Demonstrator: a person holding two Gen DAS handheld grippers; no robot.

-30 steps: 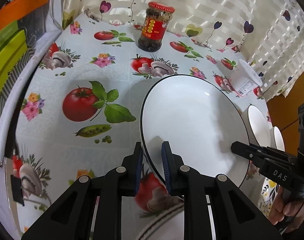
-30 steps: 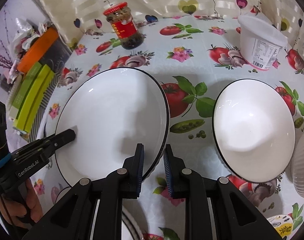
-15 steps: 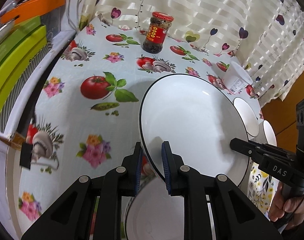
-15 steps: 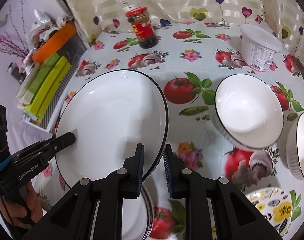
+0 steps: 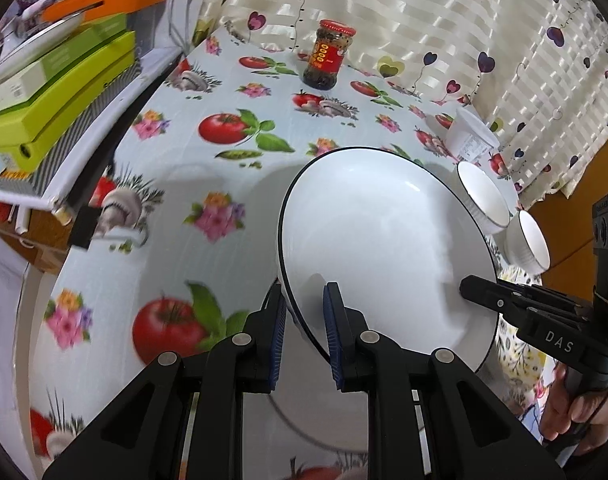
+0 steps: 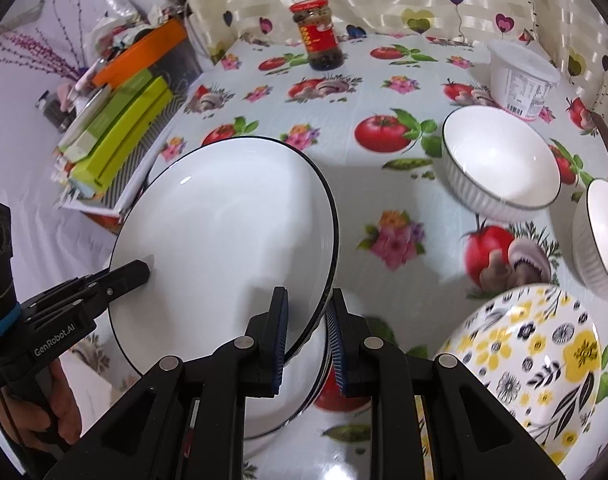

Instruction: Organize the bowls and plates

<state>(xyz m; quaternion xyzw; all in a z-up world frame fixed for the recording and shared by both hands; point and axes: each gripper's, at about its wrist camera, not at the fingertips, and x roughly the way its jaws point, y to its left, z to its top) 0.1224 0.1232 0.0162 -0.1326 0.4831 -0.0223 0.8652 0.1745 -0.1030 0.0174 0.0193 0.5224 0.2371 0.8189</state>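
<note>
White plate [image 5: 383,248] hangs tilted, left gripper [image 5: 304,320] and right gripper [image 6: 308,320] clamping opposite rims

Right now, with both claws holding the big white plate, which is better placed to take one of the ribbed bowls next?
Probably right. The right claw grips the plate rim nearest the ribbed bowls; the left claw holds the opposite rim.

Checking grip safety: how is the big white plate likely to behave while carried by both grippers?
The plate looks like glazed ceramic: probably stiff, fragile and slippery. The left gripper and right gripper pinch only its thin rim on opposite sides, so it may slip if either loosens.
</note>
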